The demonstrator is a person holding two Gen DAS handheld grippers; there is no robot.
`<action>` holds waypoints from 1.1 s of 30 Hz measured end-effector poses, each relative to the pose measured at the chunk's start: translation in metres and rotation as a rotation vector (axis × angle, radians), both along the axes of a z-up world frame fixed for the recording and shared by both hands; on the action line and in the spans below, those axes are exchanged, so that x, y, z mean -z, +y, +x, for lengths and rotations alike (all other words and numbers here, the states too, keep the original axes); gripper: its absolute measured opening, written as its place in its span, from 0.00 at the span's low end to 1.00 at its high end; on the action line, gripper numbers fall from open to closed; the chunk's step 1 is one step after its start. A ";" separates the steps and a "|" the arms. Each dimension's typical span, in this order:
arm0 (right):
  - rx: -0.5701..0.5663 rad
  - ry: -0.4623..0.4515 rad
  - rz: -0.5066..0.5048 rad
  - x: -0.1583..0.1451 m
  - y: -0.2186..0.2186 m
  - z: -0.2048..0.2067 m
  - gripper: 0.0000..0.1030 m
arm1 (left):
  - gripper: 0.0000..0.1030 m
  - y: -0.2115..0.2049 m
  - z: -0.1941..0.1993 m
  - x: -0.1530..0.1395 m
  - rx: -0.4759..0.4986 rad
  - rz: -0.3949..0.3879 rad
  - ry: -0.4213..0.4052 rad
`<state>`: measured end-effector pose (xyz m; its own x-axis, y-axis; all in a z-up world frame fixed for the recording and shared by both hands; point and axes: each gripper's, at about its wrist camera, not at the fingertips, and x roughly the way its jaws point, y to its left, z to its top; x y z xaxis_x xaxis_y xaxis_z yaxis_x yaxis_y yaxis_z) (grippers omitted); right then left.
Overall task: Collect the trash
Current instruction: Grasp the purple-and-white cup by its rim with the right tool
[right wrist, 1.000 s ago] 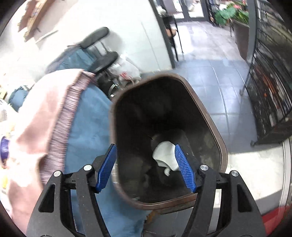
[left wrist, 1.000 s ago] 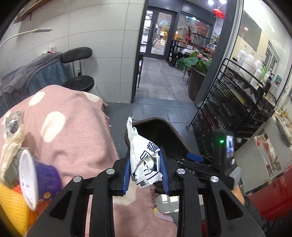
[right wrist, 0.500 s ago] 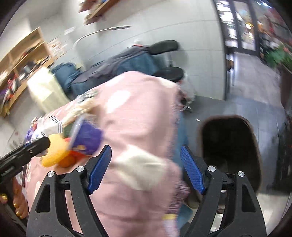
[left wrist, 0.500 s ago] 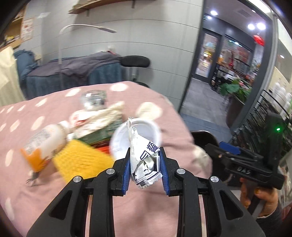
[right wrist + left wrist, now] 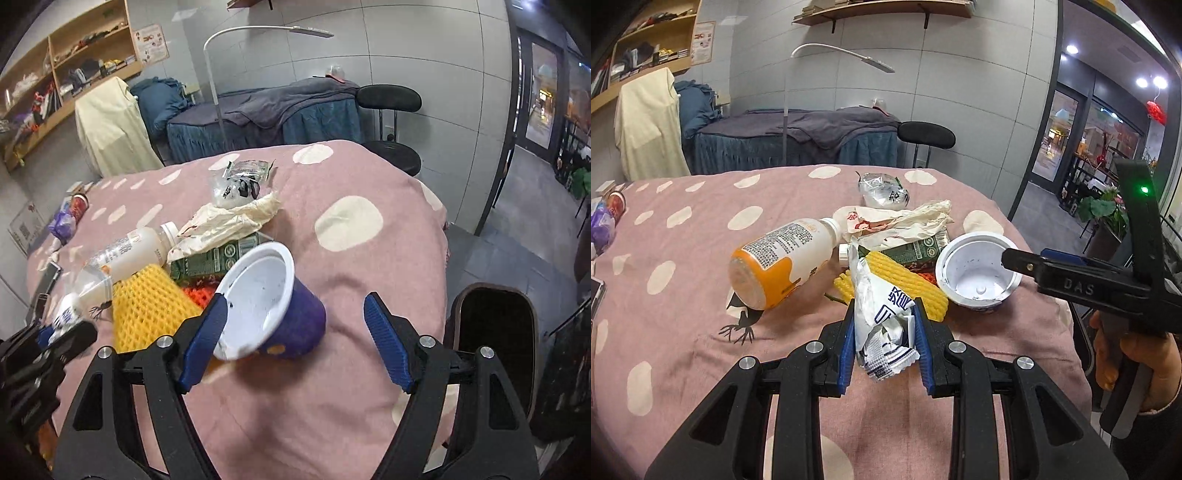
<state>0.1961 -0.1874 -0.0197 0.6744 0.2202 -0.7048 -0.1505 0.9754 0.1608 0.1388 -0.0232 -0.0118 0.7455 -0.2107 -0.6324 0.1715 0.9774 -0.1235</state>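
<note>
Left hand-held gripper (image 5: pixel 885 341) clamps a crumpled wrapper (image 5: pixel 882 325) for binning; right hand-held gripper (image 5: pixel 293 341), closing, straddles the tipped yogurt cup (image 5: pixel 273 306) (pads not yet pressing).

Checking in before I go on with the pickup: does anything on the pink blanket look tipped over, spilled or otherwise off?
No spill shows. The purple cup lies on its side with its mouth open, and the orange-bottomed bottle is also toppled. The left gripper is clamped on a crumpled wrapper rather than at the bin.
</note>
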 end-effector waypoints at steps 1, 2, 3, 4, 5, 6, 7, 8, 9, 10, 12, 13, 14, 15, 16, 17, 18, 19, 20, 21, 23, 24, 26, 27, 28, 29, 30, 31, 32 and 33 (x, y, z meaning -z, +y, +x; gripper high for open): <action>0.002 0.010 -0.016 0.001 0.005 0.006 0.65 | 0.27 0.007 -0.008 0.003 0.002 -0.003 -0.003; 0.008 0.018 -0.034 0.001 0.007 0.014 0.60 | 0.27 0.007 -0.007 0.002 0.006 -0.006 -0.004; 0.016 0.028 -0.054 0.004 0.010 0.019 0.56 | 0.27 0.009 -0.011 0.004 0.008 -0.009 -0.005; 0.020 0.041 -0.067 0.007 0.011 0.023 0.52 | 0.27 0.010 -0.014 0.005 0.010 -0.011 -0.005; 0.021 0.057 -0.072 0.010 0.014 0.028 0.44 | 0.27 0.010 -0.014 0.006 0.013 -0.013 -0.005; 0.026 0.074 -0.075 0.015 0.014 0.031 0.36 | 0.27 0.010 -0.016 0.006 0.016 -0.013 -0.004; 0.026 0.093 -0.077 0.020 0.013 0.031 0.33 | 0.27 0.010 -0.015 0.006 0.020 -0.014 -0.003; 0.020 0.105 -0.072 0.023 0.011 0.030 0.25 | 0.27 0.011 -0.017 0.007 0.023 -0.014 -0.005; 0.018 0.111 -0.069 0.026 0.010 0.028 0.16 | 0.27 0.011 -0.018 0.008 0.026 -0.015 -0.005; 0.024 0.114 -0.072 0.029 0.007 0.024 0.13 | 0.27 0.011 -0.018 0.009 0.030 -0.017 -0.004; 0.024 0.110 -0.069 0.031 0.002 0.016 0.10 | 0.27 0.010 -0.017 0.011 0.040 -0.021 0.001; 0.021 0.108 -0.057 0.032 -0.001 0.013 0.09 | 0.27 0.009 -0.017 0.012 0.045 -0.023 0.003; 0.021 0.103 -0.047 0.032 -0.004 0.009 0.09 | 0.27 0.007 -0.017 0.013 0.053 -0.023 0.005; 0.022 0.092 -0.044 0.032 -0.007 0.004 0.08 | 0.27 0.005 -0.017 0.013 0.061 -0.023 0.008; 0.020 0.077 -0.047 0.031 -0.007 -0.002 0.08 | 0.27 0.002 -0.018 0.014 0.067 -0.024 0.010; 0.018 0.062 -0.047 0.030 -0.008 -0.006 0.08 | 0.27 0.000 -0.017 0.014 0.077 -0.025 0.013; 0.019 0.049 -0.045 0.028 -0.009 -0.011 0.08 | 0.27 -0.002 -0.018 0.014 0.085 -0.025 0.014; 0.021 0.037 -0.042 0.026 -0.010 -0.016 0.08 | 0.27 -0.005 -0.018 0.014 0.092 -0.023 0.014; 0.023 0.024 -0.038 0.024 -0.012 -0.021 0.08 | 0.27 -0.008 -0.019 0.014 0.100 -0.019 0.013; 0.026 0.010 -0.030 0.022 -0.014 -0.025 0.08 | 0.27 -0.012 -0.019 0.015 0.109 -0.015 0.014; 0.036 -0.013 -0.009 0.018 -0.021 -0.034 0.08 | 0.27 -0.018 -0.020 0.014 0.129 -0.015 0.016; 0.040 -0.024 0.001 0.015 -0.025 -0.038 0.08 | 0.27 -0.023 -0.020 0.014 0.141 -0.016 0.019; 0.055 -0.045 0.012 0.009 -0.034 -0.045 0.08 | 0.27 -0.032 -0.019 0.014 0.166 -0.018 0.024; 0.065 -0.055 0.017 0.007 -0.039 -0.049 0.08 | 0.27 -0.037 -0.019 0.015 0.180 -0.017 0.024; 0.074 -0.062 0.022 0.005 -0.044 -0.052 0.08 | 0.27 -0.043 -0.018 0.014 0.196 -0.013 0.024; 0.088 -0.067 0.026 0.003 -0.050 -0.055 0.08 | 0.27 -0.048 -0.019 0.014 0.208 -0.011 0.024; 0.104 -0.071 0.030 0.001 -0.057 -0.058 0.08 | 0.27 -0.054 -0.018 0.014 0.224 -0.010 0.025; 0.122 -0.077 0.037 0.000 -0.065 -0.061 0.08 | 0.27 -0.060 -0.018 0.013 0.240 -0.009 0.026; 0.141 -0.081 0.043 -0.001 -0.073 -0.064 0.08 | 0.27 -0.066 -0.016 0.013 0.258 -0.006 0.028; 0.163 -0.085 0.047 -0.001 -0.081 -0.066 0.08 | 0.27 -0.072 -0.015 0.014 0.274 -0.004 0.030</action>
